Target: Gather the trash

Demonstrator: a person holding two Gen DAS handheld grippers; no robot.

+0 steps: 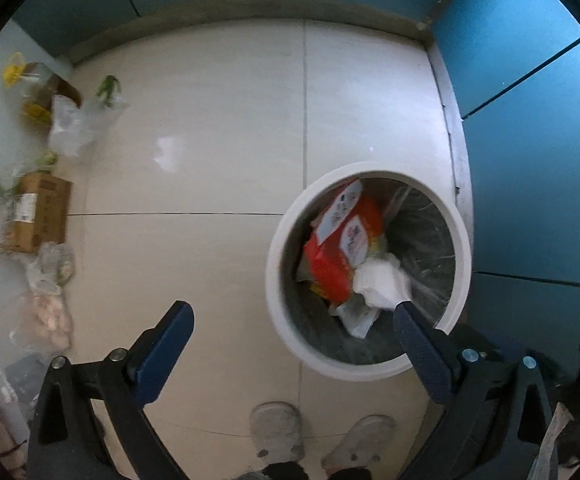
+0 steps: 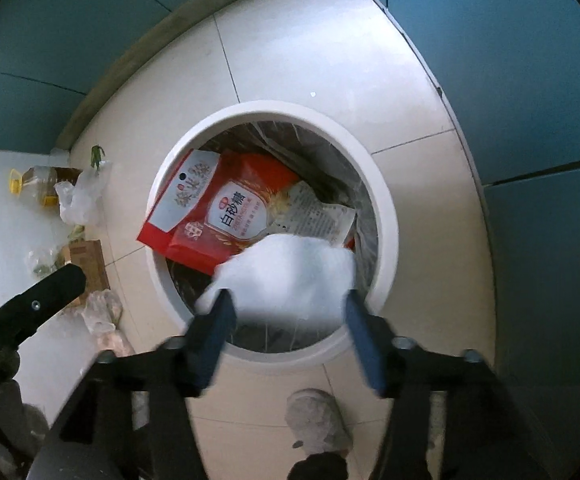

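Two tools are in your hands, and both look down at the floor by the blue wall. Your right tool [image 2: 288,316] hangs just over the white bin [image 2: 386,216]. Its fingers are spread wide, and a blurry white crumpled paper [image 2: 286,276] sits in the gap at their tips, over the bin's mouth. You can't tell if the fingers touch it, so it may be dropping in right now.

Your left tool [image 1: 294,316] is spread wide too, and it pinches nothing. It hangs over bare floor, left of the bin.

Some of the job looks done. Inside the bin, on its dark liner, you can see a red sugar bag [image 2: 226,216] and a printed wrapper [image 2: 314,216].

Lots is left, I think. Along the left side of the floor there are more things: a cardboard box [image 1: 38,212], a clear plastic bag [image 1: 70,124] farther off, an oil bottle with a yellow cap [image 2: 38,182] at the far left, and some crinkly bags with food [image 1: 50,292] nearer to you. Some of these may not be trash, so look well. Your left tool is closer to that pile.
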